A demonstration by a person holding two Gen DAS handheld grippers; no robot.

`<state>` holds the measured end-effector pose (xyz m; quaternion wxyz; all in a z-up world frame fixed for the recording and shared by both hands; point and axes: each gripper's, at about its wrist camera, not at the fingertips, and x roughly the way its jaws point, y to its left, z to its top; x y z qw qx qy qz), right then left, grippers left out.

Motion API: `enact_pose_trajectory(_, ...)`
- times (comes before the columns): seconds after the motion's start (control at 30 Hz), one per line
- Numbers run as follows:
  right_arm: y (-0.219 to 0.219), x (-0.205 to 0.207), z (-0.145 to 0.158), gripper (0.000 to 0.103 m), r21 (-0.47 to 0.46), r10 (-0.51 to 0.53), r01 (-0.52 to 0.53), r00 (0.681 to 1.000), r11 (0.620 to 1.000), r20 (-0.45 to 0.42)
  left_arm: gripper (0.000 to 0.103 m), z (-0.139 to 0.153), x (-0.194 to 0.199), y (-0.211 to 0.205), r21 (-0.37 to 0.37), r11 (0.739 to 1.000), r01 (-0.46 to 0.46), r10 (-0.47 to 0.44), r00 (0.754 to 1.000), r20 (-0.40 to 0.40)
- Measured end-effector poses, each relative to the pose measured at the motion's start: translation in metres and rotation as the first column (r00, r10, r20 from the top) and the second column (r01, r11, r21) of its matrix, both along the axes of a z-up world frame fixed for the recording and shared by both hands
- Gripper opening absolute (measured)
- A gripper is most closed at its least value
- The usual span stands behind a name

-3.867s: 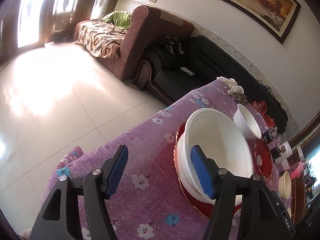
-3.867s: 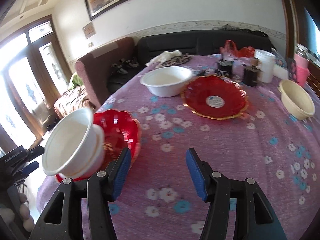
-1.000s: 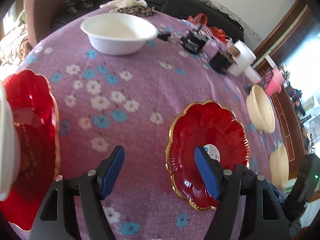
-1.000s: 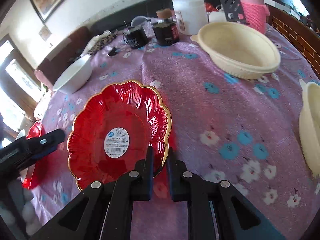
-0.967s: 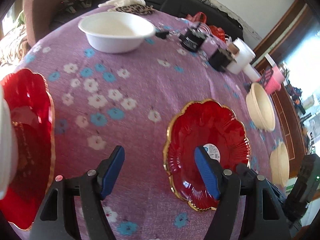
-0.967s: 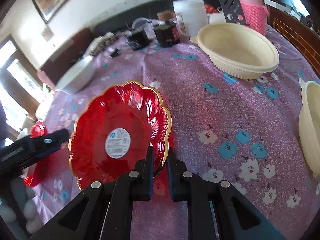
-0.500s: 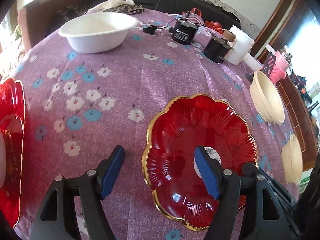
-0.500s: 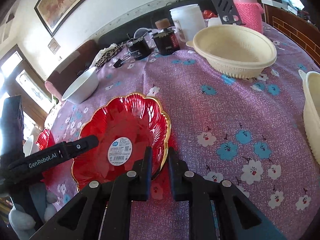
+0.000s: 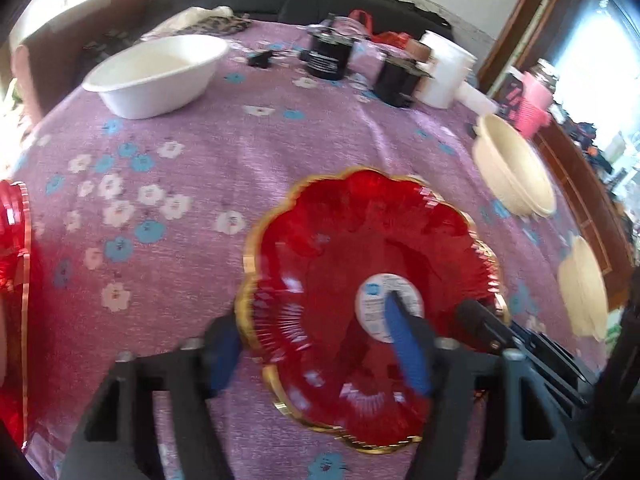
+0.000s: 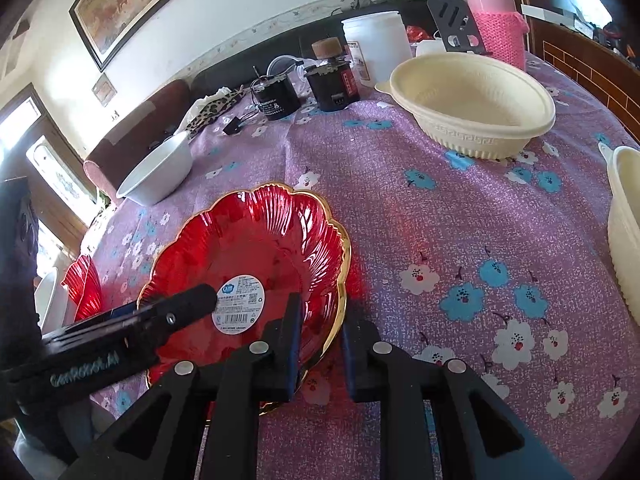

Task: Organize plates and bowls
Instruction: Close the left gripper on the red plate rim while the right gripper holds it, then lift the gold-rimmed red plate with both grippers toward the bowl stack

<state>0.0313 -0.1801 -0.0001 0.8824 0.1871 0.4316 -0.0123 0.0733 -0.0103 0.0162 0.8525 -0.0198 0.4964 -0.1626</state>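
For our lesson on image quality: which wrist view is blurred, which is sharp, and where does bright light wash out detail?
Left wrist view: motion blur smears the red plate and the left gripper. Right wrist view: sharp; the plate's label shows clearly, and the doorway at left is washed out.

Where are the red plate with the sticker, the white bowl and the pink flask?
red plate [image 10: 256, 248], right wrist view, ribbed inner surface.
white bowl [image 9: 156, 66], left wrist view, inside of the bowl.
pink flask [image 10: 498, 24], right wrist view, knitted sleeve.
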Motion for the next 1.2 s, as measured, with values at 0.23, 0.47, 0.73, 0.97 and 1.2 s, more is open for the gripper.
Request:
enact_pose_trajectory(0.23,0.003,-0.003,0.003,0.018,-0.020,0.004,-0.003,1.000,1.000,0.012,0.017,0.000,0.000,0.027,-0.046,0.996,-0.076,0.075,0.997,-0.027)
enact_pose_trajectory(0.47,0.007,-0.008,0.008,0.018,-0.041,0.008,-0.007,0.999,0.999,0.035,0.017,0.000,-0.014,0.033,-0.065,0.994,-0.082,0.081,0.997,-0.019)
enact_pose_trajectory(0.73,0.013,-0.006,0.005,0.019,-0.038,0.042,-0.042,0.999,0.998,0.011,0.017,-0.001,-0.014,0.041,-0.071,0.995,-0.065,0.064,0.998,-0.021)
enact_pose_trajectory(0.97,0.014,-0.004,0.003,0.021,-0.028,0.045,-0.045,0.999,0.999,0.003,0.032,-0.001,-0.003,0.026,-0.031,0.998,-0.047,0.048,0.999,0.020)
enact_pose_trajectory(1.2,0.012,-0.004,0.002,0.021,-0.017,0.032,-0.032,0.999,0.999,0.011,0.043,-0.001,0.009,0.017,-0.019,0.999,-0.037,0.038,0.999,0.036)
